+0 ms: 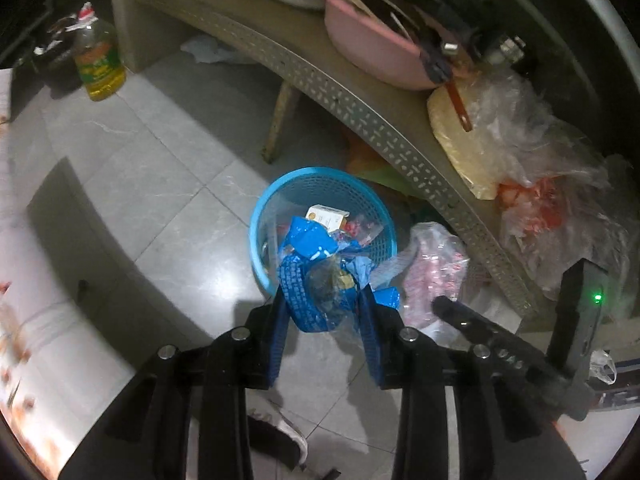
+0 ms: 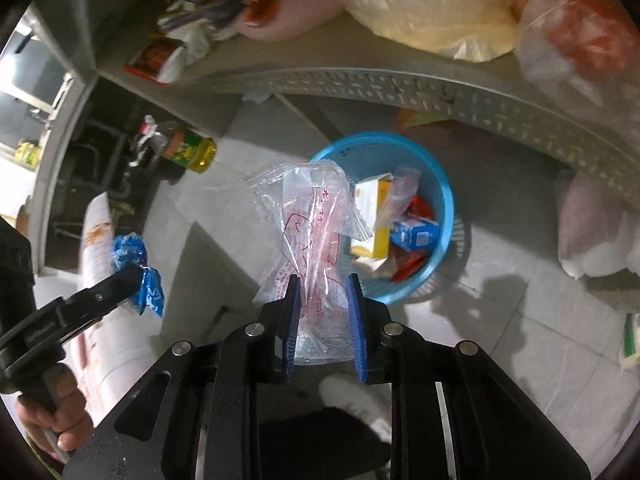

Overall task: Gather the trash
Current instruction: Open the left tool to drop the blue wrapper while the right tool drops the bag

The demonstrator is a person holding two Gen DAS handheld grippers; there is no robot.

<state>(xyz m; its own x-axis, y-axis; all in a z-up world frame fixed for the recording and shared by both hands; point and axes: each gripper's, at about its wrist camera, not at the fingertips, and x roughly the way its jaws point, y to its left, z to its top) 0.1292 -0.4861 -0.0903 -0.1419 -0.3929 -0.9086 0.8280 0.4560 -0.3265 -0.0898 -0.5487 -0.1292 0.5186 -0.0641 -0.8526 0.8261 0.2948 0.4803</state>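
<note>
A blue mesh trash basket (image 1: 280, 192) stands on the tiled floor beside a beige shelf; it also shows in the right wrist view (image 2: 444, 200), holding boxes and wrappers. My left gripper (image 1: 324, 300) is shut on a crumpled blue plastic wrapper (image 1: 308, 276) above the basket's near rim. The same gripper (image 2: 138, 280) and wrapper (image 2: 128, 250) show at the left of the right wrist view. My right gripper (image 2: 323, 284) is shut on a clear plastic bag with red print (image 2: 310, 220), held just left of the basket.
A beige perforated shelf (image 1: 360, 116) carries a pink basin (image 1: 368, 48), dishes and plastic bags. An oil bottle (image 1: 98, 66) stands on the floor. A pink-printed bag (image 1: 436, 272) lies beside the basket. A white shoe (image 2: 356, 400) is below my right gripper.
</note>
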